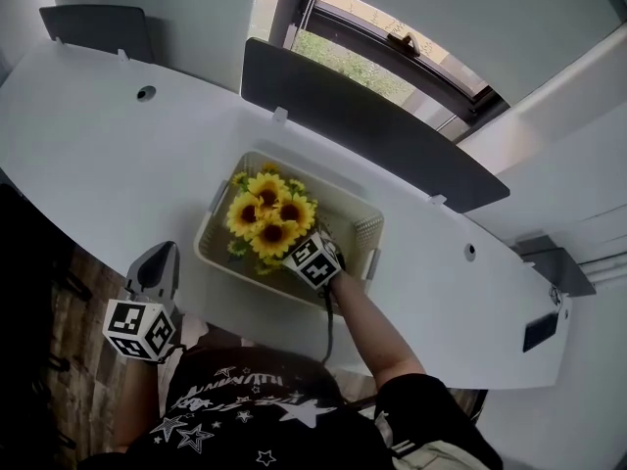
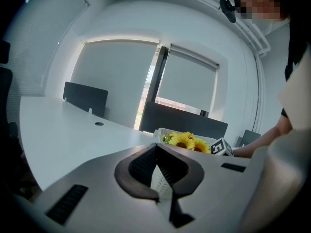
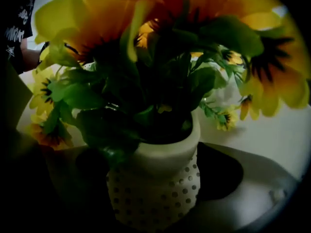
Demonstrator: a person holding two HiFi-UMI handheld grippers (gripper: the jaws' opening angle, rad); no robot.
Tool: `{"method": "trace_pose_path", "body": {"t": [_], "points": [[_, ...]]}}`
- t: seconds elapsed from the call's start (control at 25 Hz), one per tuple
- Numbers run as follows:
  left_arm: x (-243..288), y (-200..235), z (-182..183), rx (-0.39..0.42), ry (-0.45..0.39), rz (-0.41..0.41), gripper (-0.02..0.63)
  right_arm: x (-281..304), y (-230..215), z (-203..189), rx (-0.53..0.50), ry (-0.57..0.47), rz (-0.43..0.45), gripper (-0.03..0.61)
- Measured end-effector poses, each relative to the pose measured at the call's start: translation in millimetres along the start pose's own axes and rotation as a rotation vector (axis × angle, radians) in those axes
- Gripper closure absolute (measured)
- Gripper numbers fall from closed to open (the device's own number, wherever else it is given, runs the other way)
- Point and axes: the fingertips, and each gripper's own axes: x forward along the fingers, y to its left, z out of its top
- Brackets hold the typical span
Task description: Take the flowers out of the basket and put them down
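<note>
Right gripper view showed the right gripper [image 3: 151,178] with its fingers [image 3: 223,171] spread wide around the flowers' [image 1: 266,215] dotted pot [image 3: 155,198], not pressing it, inside the basket [image 1: 358,225] on the desk [image 1: 118,155]. The left gripper [image 1: 157,267] was closed and empty.

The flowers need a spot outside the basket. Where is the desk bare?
Widest: the desk left of the basket, up to the cable hole. Also right of it, toward the other cable hole. Crowded: the strip between basket and divider.
</note>
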Motion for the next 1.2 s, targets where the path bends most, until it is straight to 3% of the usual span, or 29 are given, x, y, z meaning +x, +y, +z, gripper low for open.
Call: {"method": "trace_pose_path", "body": {"t": [0.16, 0.8, 1.2], "points": [[-1, -2, -1, 0.002, 0.002, 0.012, 0.604, 6, 2, 3, -0.022, -0.032, 0.008, 0.075], [-9, -11, -7, -0.01, -0.012, 0.041, 0.604, 4, 4, 18, 0.07, -0.116, 0.022, 0.075], [-15, -9, -2, 0.006, -0.03, 0.036, 0.604, -20, 4, 43, 0.024, -0.197, 0.018, 0.075]]}}
